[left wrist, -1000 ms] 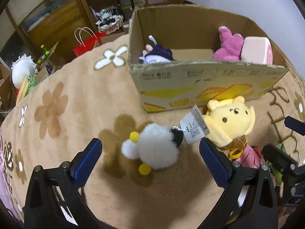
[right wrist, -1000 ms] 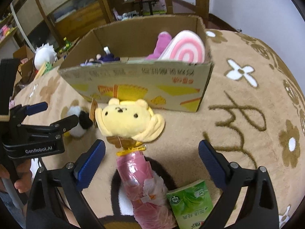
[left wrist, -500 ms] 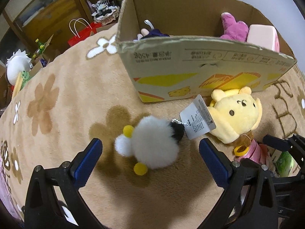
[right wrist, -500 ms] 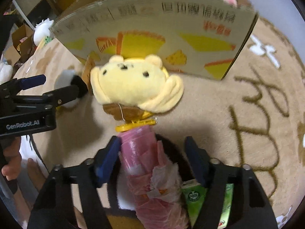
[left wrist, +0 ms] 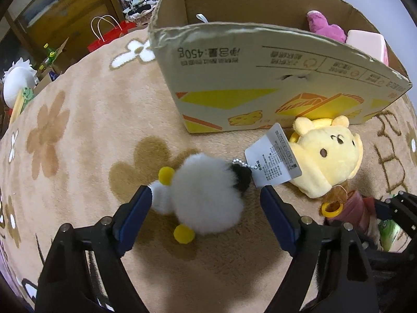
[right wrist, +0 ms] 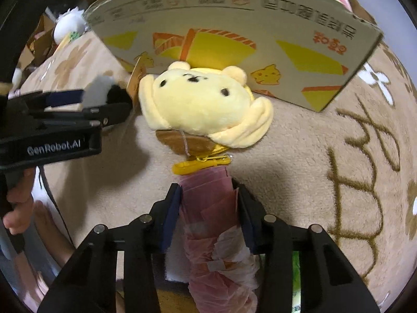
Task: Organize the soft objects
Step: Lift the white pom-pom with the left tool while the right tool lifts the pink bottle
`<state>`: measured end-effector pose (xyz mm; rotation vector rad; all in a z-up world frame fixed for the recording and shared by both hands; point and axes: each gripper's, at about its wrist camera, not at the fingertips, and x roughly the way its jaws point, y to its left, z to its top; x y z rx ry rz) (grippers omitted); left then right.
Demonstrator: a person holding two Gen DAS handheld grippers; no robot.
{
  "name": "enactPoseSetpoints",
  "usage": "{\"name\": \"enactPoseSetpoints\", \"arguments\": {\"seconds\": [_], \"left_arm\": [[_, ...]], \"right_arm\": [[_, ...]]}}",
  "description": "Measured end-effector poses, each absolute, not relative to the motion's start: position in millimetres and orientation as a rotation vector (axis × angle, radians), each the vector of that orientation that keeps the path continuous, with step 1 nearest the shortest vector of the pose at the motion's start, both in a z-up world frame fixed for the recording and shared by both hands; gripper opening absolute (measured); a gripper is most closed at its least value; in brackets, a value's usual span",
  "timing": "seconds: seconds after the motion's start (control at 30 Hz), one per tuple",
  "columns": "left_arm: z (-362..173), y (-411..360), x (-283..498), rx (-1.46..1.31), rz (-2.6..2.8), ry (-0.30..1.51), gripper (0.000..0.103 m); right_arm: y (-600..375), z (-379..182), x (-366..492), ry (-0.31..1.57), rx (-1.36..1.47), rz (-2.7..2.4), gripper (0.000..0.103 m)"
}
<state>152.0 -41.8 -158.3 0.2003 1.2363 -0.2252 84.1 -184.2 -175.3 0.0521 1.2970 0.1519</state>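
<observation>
A fluffy white pompom toy (left wrist: 206,195) with yellow balls, a black end and a paper tag (left wrist: 273,160) lies on the beige flowered rug. My left gripper (left wrist: 206,200) is open, its blue pads on either side of the toy, close to it. A yellow bear plush (right wrist: 206,107) lies in front of the cardboard box (right wrist: 234,26); it also shows in the left wrist view (left wrist: 328,156). My right gripper (right wrist: 208,208) is shut on a pink wrapped packet (right wrist: 213,221) just below the bear.
The cardboard box (left wrist: 260,65) holds a pink plush (left wrist: 325,28) and a pink-white roll (left wrist: 367,44). A green packet (left wrist: 388,234) lies beside the pink packet. A red bag (left wrist: 109,36) and clutter sit beyond the rug at far left.
Both grippers moved forward and down. The left jaws narrowed around the pompom toy. The right jaws closed from wide open onto the pink packet.
</observation>
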Motion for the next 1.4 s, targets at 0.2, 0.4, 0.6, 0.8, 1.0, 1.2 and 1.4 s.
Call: {"name": "enactPoseSetpoints", "arguments": {"seconds": [0.2,0.4,0.6,0.8,1.0,1.2,1.4], "left_arm": [[-163.3,-43.9,152.0,0.196,-0.24,1.254,0.052],[-157.6,-47.1,144.5,0.207,-0.252,1.223,0.036],[-142.0,-45.6,134.5,0.193,-0.252,1.159,0.034],[-126.8,-45.1,120.8,0.187,-0.253,1.107,0.034],[-115.9,-48.2,110.4,0.193,-0.26,1.06,0.034],[-103.9,-45.5,106.6,0.175,-0.255,1.01,0.034],[-86.5,-41.7,104.7,0.16,-0.238,0.927,0.034]], "right_arm": [[-200.5,-163.0,85.5,1.245,0.072,0.101,0.033],[-204.1,-157.5,86.7,1.219,0.065,0.071,0.028],[-208.3,-146.1,83.9,1.189,0.069,0.058,0.024],[-219.3,-132.1,77.6,1.158,0.116,0.064,0.022],[-220.5,-112.4,70.6,1.095,0.136,0.062,0.02],[-234.7,-91.0,64.3,1.022,0.177,0.034,0.019],[-238.4,-72.5,63.6,0.956,0.187,0.023,0.018]]}}
